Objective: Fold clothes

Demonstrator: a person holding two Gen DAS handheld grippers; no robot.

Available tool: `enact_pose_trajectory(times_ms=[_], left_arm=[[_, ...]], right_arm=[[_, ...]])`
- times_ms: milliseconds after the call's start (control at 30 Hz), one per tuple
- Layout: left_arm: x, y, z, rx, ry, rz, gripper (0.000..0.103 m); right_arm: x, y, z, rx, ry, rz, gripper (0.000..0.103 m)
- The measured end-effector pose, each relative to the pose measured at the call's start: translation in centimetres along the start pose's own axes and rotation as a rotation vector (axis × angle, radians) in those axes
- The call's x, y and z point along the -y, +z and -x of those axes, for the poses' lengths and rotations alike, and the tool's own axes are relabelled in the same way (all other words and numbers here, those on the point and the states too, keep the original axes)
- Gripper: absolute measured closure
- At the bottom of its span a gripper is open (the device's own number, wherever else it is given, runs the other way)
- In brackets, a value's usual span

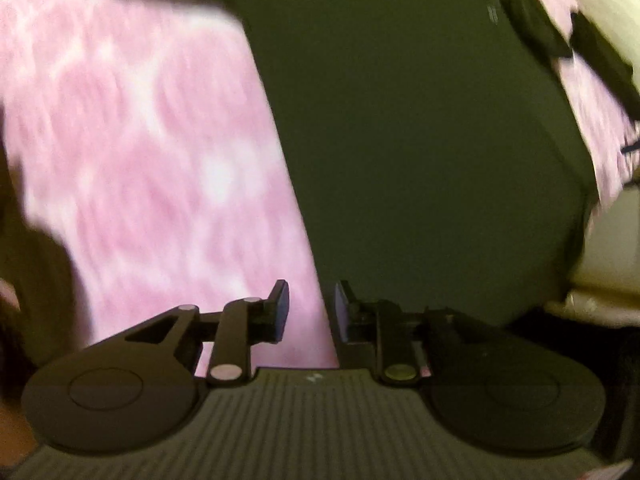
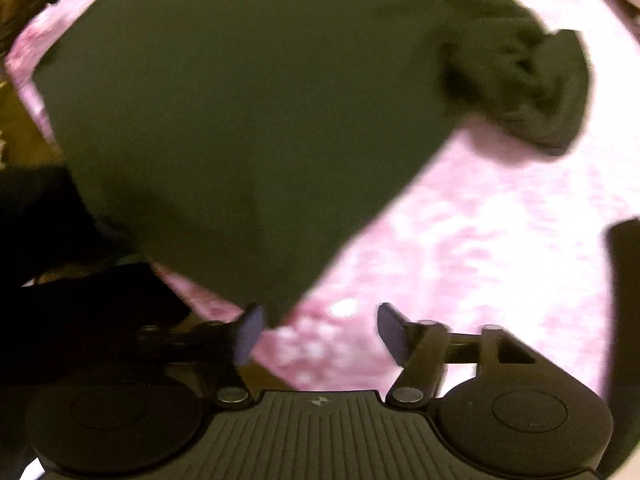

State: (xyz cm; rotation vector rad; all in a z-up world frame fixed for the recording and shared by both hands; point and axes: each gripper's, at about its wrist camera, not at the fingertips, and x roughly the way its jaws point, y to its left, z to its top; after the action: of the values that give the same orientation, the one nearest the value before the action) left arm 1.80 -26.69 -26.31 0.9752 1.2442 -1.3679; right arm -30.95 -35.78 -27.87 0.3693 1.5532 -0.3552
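Blurring dark green garment [image 2: 240, 120], sleeve [image 2: 532, 84] bunched, pink cover [image 1: 140, 160] smeared

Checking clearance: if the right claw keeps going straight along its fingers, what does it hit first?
Probably the pink patterned cloth under its open right claw; the dark green garment's corner sits just beside the left finger. Blur makes depth uncertain.

Dark olive garment [image 2: 240, 100] ahead of the right claw [image 2: 320, 332] looks like soft matt cloth, smooth where it's flat and crumpled at one sleeve. Under it is a pink mottled cover [image 1: 140, 160], also cloth, fuzzy-looking. Both claws are matt black plastic with ribbed bases and small shiny metal pins.
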Motion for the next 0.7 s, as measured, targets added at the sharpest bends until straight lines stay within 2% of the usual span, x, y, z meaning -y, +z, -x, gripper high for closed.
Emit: enact_pose_trajectory(times_ms=[67, 200, 300, 400, 500, 567, 633, 700], left_arm=[[-2.5, 3.4, 0.5, 0.080, 0.002, -0.020, 0.080], [-6.1, 12.1, 0.7, 0.230, 0.017, -0.103, 0.075], [-9.4, 18.8, 0.3, 0.308, 0.005, -0.175, 0.072], [-10.7, 24.3, -1.0, 0.327, 0.014, -0.261, 0.071], [-12.4, 29.1, -3.6, 0.289, 0.034, -0.315, 0.069], [-14.4, 31.5, -5.9, 0.226, 0.039, -0.324, 0.069], [-15.4, 33.1, -8.0, 0.146, 0.010, -0.331, 0.070], [-15.5, 33.0, -9.1, 0.078, -0.007, -0.341, 0.071]], right_arm=[[1.7, 1.4, 1.1, 0.028, -0.045, -0.067, 0.038], [6.2, 6.3, 3.1, 0.202, -0.023, -0.268, 0.038], [9.5, 11.6, 3.5, 0.323, -0.021, -0.307, 0.038], [12.5, 16.0, 2.8, 0.399, 0.004, -0.292, 0.038], [15.3, 21.0, 0.9, 0.431, 0.026, -0.242, 0.038], [17.2, 24.0, -1.0, 0.434, 0.043, -0.210, 0.038], [19.2, 26.7, -3.2, 0.409, 0.095, -0.204, 0.038], [20.5, 27.9, -6.3, 0.342, 0.138, -0.185, 0.038]])
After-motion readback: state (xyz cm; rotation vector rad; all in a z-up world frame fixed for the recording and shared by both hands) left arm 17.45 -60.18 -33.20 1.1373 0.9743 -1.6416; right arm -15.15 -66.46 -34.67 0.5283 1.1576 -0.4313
